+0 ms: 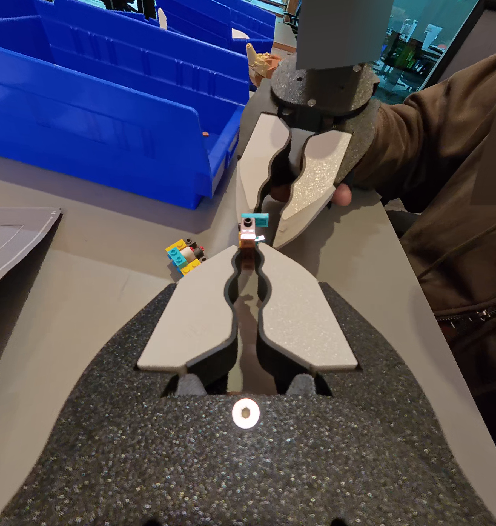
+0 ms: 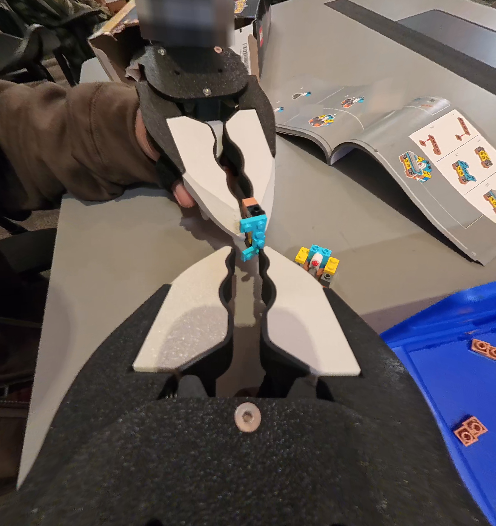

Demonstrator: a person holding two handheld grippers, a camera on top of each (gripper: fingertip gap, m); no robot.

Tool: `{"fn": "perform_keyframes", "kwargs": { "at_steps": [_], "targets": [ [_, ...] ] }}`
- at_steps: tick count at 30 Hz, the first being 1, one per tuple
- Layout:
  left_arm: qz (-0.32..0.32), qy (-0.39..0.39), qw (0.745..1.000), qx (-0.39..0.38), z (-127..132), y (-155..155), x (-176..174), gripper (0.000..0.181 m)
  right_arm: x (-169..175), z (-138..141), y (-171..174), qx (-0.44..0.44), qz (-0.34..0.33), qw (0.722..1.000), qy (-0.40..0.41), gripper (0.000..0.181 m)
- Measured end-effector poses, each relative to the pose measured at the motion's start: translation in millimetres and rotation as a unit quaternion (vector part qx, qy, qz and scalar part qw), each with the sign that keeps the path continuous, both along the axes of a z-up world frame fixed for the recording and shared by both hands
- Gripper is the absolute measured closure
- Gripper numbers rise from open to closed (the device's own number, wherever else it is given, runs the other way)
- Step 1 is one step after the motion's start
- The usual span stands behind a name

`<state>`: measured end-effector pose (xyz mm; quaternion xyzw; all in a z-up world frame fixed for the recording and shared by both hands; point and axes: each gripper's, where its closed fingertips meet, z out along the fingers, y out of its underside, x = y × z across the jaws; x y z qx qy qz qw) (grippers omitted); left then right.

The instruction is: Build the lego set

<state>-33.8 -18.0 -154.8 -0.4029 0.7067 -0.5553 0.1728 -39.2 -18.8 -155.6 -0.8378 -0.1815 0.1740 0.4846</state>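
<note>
Left wrist view: left gripper (image 1: 247, 250) is pinching a small brick stack (image 1: 248, 237) at 12 o'clock (teal plate on top). Finished model (image 1: 185, 256) is sitting at 10 o'clock.

Right wrist view: right gripper (image 2: 247, 250) is nipping the stack's teal clip (image 2: 248, 252); blue bin (image 2: 451, 384) is lying at 4 o'clock.

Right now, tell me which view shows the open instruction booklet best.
The right wrist view: the instruction booklet lies open on the table, its pictured pages facing the camera. The left wrist view catches only a dark corner at its left edge.
</note>
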Motion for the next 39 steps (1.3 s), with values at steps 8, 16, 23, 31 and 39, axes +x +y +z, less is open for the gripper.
{"fn": "perform_keyframes", "kwargs": {
  "at_steps": [8, 16, 23, 31, 39],
  "targets": [
    [0.019, 0.001, 1.0, 0.007, -1, 1, 4, 0.173, 3, -1, 1, 0.01, -0.017, 0.998, -0.052, 0.165],
    [0.037, 0.005, 0.999, 0.011, -3, 2, 6, 0.173, 6, -3, 3, 0.019, -0.033, 0.996, -0.08, 0.164],
    [0.056, 0.01, 0.998, 0.018, -5, 5, 9, 0.173, 8, -5, 6, 0.029, -0.052, 0.992, -0.112, 0.162],
    [0.075, 0.004, 0.996, 0.052, -8, 6, 11, 0.173, 9, -9, 7, 0.024, -0.069, 0.989, -0.128, 0.158],
    [0.089, -0.002, 0.994, 0.069, -9, 8, 14, 0.173, 7, -10, 8, 0.021, -0.082, 0.989, -0.122, 0.153]
  ]
}}
